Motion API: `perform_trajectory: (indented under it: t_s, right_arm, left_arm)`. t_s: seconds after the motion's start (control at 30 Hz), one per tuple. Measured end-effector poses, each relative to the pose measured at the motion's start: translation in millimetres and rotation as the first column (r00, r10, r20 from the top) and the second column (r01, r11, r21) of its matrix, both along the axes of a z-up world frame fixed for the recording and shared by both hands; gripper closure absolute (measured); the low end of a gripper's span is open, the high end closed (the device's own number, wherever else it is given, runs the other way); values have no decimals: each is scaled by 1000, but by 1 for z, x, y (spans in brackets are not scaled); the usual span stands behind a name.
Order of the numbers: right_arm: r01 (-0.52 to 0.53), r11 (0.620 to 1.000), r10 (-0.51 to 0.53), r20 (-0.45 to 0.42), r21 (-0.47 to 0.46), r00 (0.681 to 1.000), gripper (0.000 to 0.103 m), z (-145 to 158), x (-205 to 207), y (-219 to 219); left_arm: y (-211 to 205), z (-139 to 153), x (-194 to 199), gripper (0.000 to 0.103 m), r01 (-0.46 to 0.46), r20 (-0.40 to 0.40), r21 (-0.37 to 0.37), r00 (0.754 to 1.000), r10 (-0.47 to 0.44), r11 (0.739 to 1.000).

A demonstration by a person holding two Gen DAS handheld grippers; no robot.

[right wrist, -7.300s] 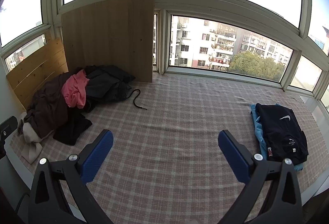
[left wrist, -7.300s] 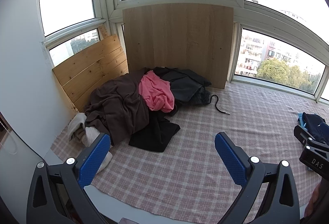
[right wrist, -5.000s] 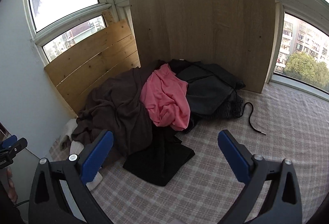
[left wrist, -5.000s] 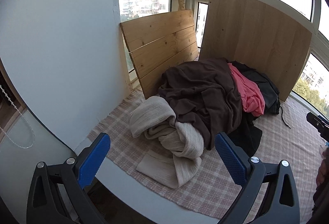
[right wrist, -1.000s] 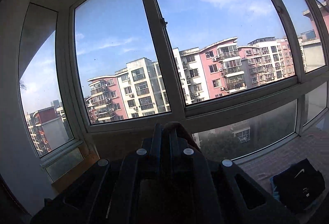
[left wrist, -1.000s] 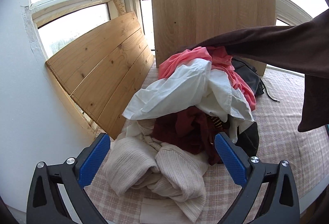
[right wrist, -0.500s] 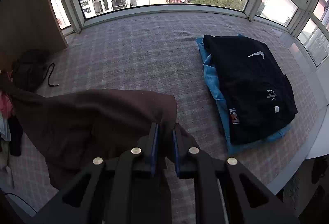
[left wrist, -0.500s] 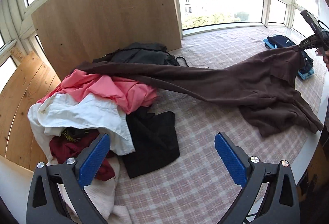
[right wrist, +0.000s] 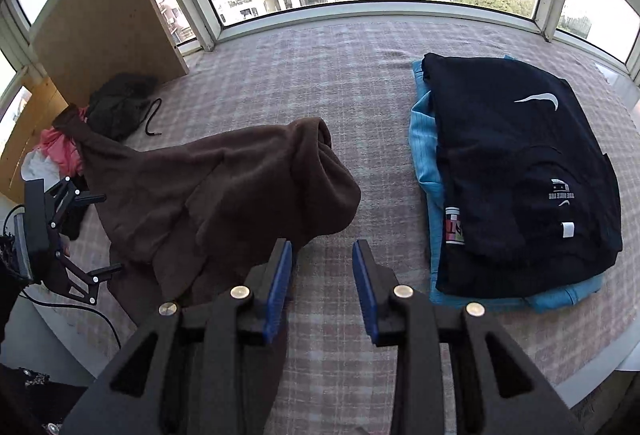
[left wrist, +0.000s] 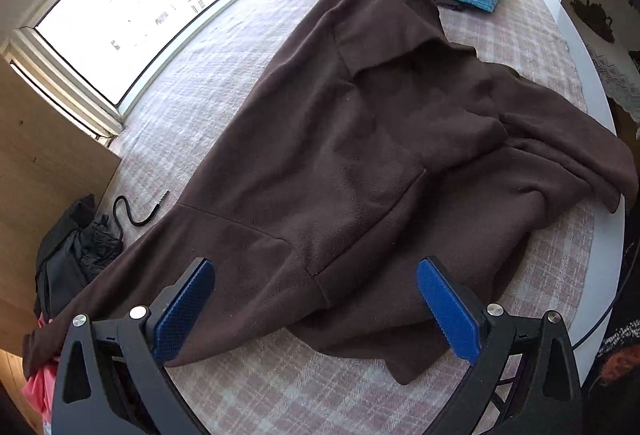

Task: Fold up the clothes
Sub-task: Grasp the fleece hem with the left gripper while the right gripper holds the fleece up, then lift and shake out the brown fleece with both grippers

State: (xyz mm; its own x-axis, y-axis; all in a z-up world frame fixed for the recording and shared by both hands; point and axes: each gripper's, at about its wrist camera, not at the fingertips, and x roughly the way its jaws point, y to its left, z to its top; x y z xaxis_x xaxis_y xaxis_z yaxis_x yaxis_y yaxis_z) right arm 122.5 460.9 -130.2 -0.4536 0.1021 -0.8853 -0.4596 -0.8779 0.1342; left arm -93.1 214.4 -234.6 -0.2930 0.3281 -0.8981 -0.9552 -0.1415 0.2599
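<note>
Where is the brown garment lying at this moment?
In the right wrist view the brown garment lies spread on the checked cloth, left of centre, between the unfolded pile by the wooden boards and the folded stack on the right.

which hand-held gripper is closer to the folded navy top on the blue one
Right. The right hand-held gripper hovers open just beside the folded navy top; the left hand-held gripper sits across the brown garment from it.
</note>
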Motion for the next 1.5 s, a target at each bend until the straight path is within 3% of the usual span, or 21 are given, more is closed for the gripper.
perform_trajectory:
  t_s: [0.03, 0.1, 0.13, 0.17, 0.2, 0.3, 0.37, 0.43, 0.57, 0.67, 0.77, 0.87, 0.93, 1.23, 1.43, 1.5]
  right_arm:
    - [-15, 1000, 15, 8, 9, 1000, 72, -6, -2, -2]
    - [-37, 999, 37, 14, 20, 999, 72, -17, -3, -2]
    - [-34, 999, 34, 18, 20, 999, 72, -22, -3, -1]
    - [-30, 999, 29, 22, 20, 999, 72, -28, -2, 1]
    - [-19, 1000, 19, 20, 14, 1000, 72, -32, -1, 4]
    - [-5, 1000, 5, 16, 3, 1000, 72, -40, -2, 11]
    - [-27, 999, 26, 20, 38, 999, 68, -39, -10, 9]
    - [-64, 995, 63, 18, 83, 998, 61, -36, -20, 6]
    - [-229, 954, 226, 36, 193, 973, 58, -33, -46, -17]
    - [-360, 895, 351, 81, 264, 933, 58, -38, -62, -42]
    - [-457, 814, 454, 97, 359, 886, 58, -40, -69, -72]
    - [-494, 667, 513, 137, 558, 847, 55, -43, -72, -99]
    - [-538, 617, 551, 174, 574, 817, 46, -46, -80, -100]
    - [-719, 388, 683, 343, 577, 644, 46, -58, -116, -104]
    - [-761, 433, 744, 285, 483, 604, 46, -39, -113, -99]
    - [-780, 417, 753, 304, 467, 584, 46, -54, -125, -102]
  left_arm:
    - [5, -4, -1, 7, 7, -9, -21, 1000, -7, 1000]
    - [14, -10, -5, 40, 6, -6, -62, 1000, -7, 998]
    - [18, -12, -10, 66, -3, 37, -83, 999, 7, 997]
    - [20, -14, -18, 74, -20, 98, -96, 995, 29, 995]
    - [21, -13, -26, 75, -41, 156, -96, 986, 55, 995]
    - [15, 3, -58, 91, -144, 295, -31, 944, 147, 989]
    - [2, 27, -85, 92, -245, 354, 52, 911, 212, 968]
    - [-15, 54, -112, 91, -342, 385, 138, 883, 267, 930]
    - [-45, 99, -149, 91, -410, 313, 233, 890, 331, 882]
    - [-58, 104, -173, 90, -430, 289, 218, 886, 362, 876]
    - [-57, 91, -177, 90, -417, 288, 178, 888, 358, 891]
    - [-49, 79, -184, 90, -405, 295, 156, 890, 349, 901]
    - [-42, 73, -185, 90, -408, 305, 155, 886, 349, 900]
    - [-35, 54, -197, 90, -406, 307, 102, 881, 359, 908]
    - [-33, 48, -200, 90, -388, 297, 77, 888, 350, 919]
    - [-33, 45, -203, 90, -392, 303, 73, 885, 354, 917]
